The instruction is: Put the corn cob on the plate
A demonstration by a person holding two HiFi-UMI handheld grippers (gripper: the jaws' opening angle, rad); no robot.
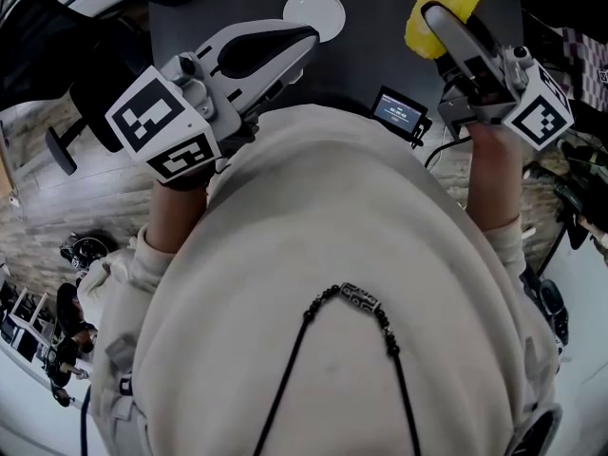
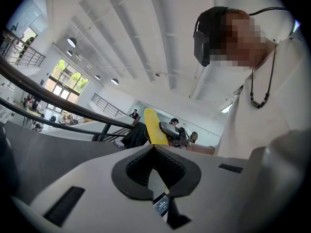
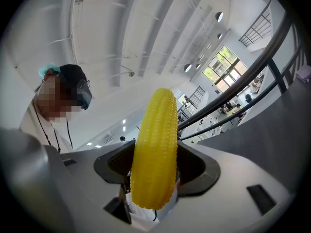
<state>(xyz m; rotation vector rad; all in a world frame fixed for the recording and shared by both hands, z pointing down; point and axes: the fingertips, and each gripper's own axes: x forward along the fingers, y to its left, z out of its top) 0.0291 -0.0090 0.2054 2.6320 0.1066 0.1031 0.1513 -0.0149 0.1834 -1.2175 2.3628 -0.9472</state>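
While right tongs (image 3: pixel 154 166) clamp the bumpy yellow corn cob (image 3: pixel 156 130) low on its length, far right above dark counter (image 1: pixel 380 36), left tongs (image 2: pixel 154 148) sit closed, empty. Small white round plate (image 1: pixel 318 9) far-centre. Cob prob light, stiff, ridged; mid-length grip = steadier.

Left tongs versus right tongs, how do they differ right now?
The right tongs are shut on the yellow corn cob; the left tongs are shut on nothing. In the head view, the left tongs point toward the white plate, while the right tongs hold the cob off to that plate's right, not over it. Both share the same pale grey build.
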